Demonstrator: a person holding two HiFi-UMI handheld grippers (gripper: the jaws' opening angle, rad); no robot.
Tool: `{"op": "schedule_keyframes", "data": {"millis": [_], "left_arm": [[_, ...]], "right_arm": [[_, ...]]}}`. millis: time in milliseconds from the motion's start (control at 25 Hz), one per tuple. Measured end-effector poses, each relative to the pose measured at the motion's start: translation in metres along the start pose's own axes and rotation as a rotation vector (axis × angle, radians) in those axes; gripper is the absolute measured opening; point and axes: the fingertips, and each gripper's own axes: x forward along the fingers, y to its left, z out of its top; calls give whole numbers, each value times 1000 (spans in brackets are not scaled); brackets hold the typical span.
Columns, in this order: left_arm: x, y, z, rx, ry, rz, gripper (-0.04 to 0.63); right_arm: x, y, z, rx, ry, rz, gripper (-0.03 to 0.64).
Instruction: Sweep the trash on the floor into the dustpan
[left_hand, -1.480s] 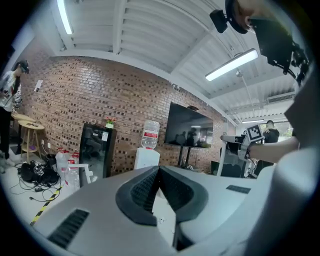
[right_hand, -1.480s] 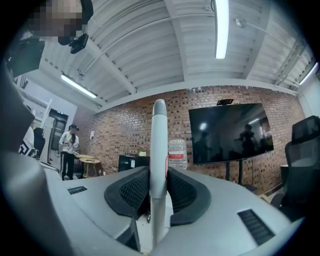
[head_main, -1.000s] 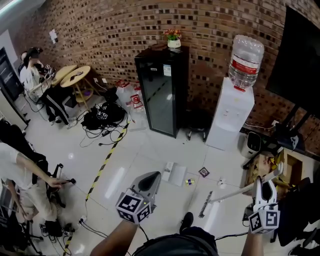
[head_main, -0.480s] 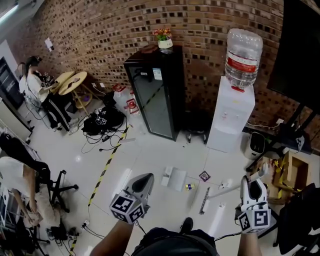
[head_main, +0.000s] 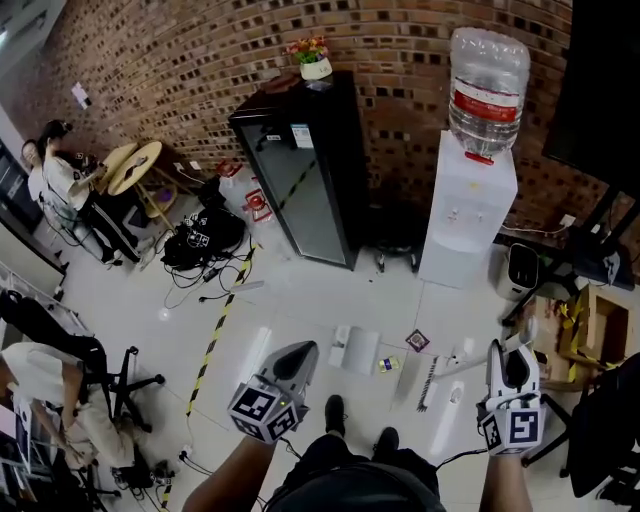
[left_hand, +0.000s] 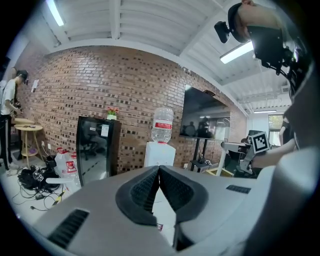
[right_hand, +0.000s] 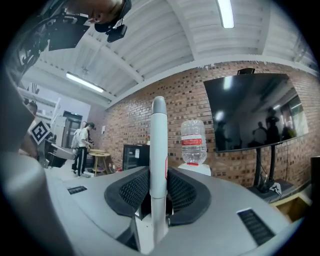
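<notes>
One risk we noted: left gripper (left_hand: 159, 172) closed on nothing, dustpan (head_main: 357, 351) unheld, so the right gripper (right_hand: 158, 176), clamped on the broom handle (right_hand: 158, 140), could push trash (head_main: 417, 341) past it.

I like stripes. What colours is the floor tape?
Yellow and black floor tape, best in head view.

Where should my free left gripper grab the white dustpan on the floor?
Likely the narrower left edge of the dustpan, approached from above, since it lies flat on the floor. The left gripper is shut, so open it first.
</notes>
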Motion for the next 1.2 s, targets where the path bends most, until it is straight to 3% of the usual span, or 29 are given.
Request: {"op": "schedule_keyframes", "data": {"millis": [560, 760, 920, 1200], "left_arm": [[88, 89, -52, 29, 59, -45, 29], [124, 111, -89, 31, 60, -28, 34], [150, 128, -123, -14, 106, -6, 38], [168, 154, -153, -25, 156, 13, 40]], "right_arm": [[57, -23, -107, -35, 118, -200, 126], [77, -19, -154, -35, 163, -224, 126], [93, -19, -191, -29, 212, -237, 126], [127, 2, -233, -14, 294, -251, 125]]}}
